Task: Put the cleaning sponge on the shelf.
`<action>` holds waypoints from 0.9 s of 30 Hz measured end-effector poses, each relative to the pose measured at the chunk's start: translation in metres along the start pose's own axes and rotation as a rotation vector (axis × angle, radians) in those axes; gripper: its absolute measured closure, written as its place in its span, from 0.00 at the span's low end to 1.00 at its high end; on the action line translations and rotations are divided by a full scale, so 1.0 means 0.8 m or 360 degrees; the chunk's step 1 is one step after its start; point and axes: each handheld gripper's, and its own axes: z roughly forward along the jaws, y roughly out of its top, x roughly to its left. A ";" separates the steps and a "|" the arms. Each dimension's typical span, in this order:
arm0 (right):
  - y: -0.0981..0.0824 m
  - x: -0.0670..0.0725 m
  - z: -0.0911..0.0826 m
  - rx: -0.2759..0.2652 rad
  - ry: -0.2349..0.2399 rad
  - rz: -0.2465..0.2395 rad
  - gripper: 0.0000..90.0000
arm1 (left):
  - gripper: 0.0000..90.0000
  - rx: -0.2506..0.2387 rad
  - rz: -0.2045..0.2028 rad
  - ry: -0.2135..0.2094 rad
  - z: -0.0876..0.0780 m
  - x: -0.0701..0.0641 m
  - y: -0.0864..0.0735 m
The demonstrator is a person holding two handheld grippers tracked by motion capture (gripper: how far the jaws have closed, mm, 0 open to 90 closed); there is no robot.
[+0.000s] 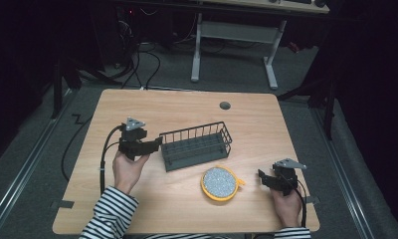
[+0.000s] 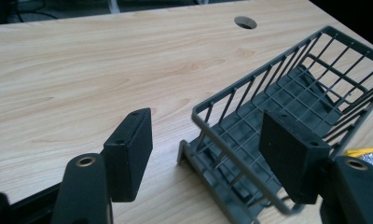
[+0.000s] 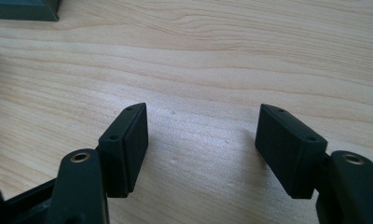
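A: High view first. Where is the rack?

B: Mid-table, long side running from 9 to 3 o'clock. The left gripper sits at its 9 o'clock end, touching or nearly touching the end wall. The strainer lies just at the rack's 5 o'clock. The right gripper rests well off at the strainer's 3 o'clock, over bare wood.

A: And the left gripper view?

B: The left gripper is spread wide, holding nothing. The rack's end wall stands between the jaws: one pad is outside it, the other is over the floor inside. The rack looks tipped here, though that may be the camera's tilt. A sliver of the strainer shows at 3 o'clock.

A: So the step looks like gripping that wall?

B: Probably. Done well, the person would seat the wall deep between the pads before closing, squarely, so the wires do not slip.

A: The right gripper view?

B: The right gripper is wide too, empty, over bare table. A dark corner, probably the rack, shows at 11 o'clock.
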 end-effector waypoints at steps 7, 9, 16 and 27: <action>0.000 0.000 0.000 0.0000 0.0001 0.0001 0.39 | 0.39 -0.0060 -0.0016 0.0027 -0.027 0.013 -0.024; 0.000 0.000 0.000 0.0000 0.0001 0.0001 0.39 | 0.39 -0.0074 -0.0021 0.0023 -0.031 0.017 -0.034; 0.001 0.000 0.000 0.0001 0.0008 0.0000 0.39 | 0.38 -0.0065 -0.0105 -0.0006 -0.029 0.035 -0.080; 0.001 -0.001 0.001 0.0000 0.0007 -0.0002 0.38 | 0.37 0.0050 -0.0130 0.0081 -0.002 0.047 -0.134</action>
